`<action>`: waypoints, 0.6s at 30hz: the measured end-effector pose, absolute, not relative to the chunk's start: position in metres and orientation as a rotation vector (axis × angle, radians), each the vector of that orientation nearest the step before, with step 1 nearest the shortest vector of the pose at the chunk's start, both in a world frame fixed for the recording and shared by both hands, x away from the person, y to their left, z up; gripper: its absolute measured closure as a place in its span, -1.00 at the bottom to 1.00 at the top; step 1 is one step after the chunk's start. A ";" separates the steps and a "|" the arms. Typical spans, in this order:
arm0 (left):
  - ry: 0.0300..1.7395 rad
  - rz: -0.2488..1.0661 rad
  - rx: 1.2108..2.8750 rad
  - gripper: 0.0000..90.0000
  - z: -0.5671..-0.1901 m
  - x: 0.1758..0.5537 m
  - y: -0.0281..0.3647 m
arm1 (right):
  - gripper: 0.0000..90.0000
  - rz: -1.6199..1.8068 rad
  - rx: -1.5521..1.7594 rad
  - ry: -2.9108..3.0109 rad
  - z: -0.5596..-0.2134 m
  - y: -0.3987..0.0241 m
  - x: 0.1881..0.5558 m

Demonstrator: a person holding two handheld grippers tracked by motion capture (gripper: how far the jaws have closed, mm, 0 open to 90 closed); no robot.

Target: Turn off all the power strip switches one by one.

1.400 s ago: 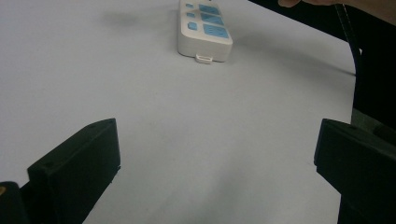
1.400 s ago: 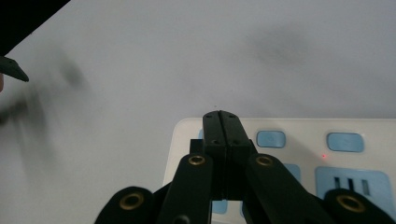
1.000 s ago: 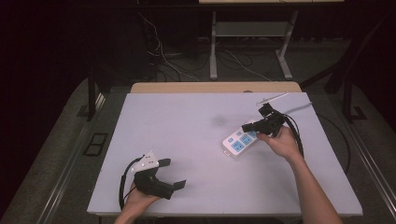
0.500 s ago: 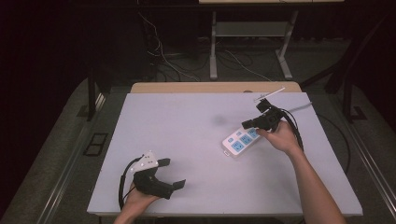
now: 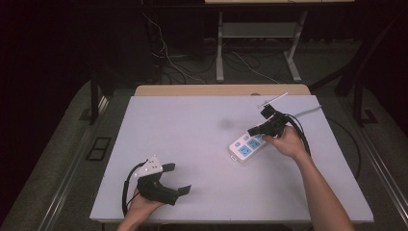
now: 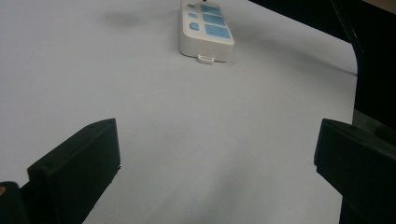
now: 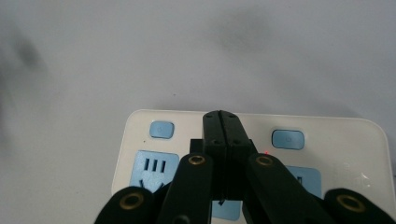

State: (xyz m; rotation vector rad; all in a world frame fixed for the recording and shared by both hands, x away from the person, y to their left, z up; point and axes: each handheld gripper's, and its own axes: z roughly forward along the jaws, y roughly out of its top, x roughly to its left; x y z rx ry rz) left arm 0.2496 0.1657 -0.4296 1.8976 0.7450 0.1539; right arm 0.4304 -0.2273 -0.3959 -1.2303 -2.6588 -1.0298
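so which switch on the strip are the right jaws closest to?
Going by the right gripper view, neither clearly: the shut right gripper sits between the left switch and the right switch of the power strip.

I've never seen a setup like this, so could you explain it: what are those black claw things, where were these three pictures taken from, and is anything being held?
A person works at a white table with a hand-held two-jaw tool in each hand. One picture looks down from above; the other two come from cameras riding on each tool. The left gripper rests near the table's front edge, jaws wide apart with nothing between them. The right gripper has its jaws pressed together, holding nothing, its tips over a white power strip with blue sockets and buttons. Whether it touches the strip is unclear.
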 end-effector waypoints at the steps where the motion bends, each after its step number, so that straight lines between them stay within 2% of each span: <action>1: 0.746 0.154 1.896 -1.00 -0.430 0.250 0.166 | 1.00 -1.027 -1.231 -2.655 -0.397 -0.227 0.431; 18: 0.745 0.152 1.900 -1.00 -0.430 0.250 0.166 | 1.00 -0.994 -1.223 -2.660 -0.408 -0.216 0.436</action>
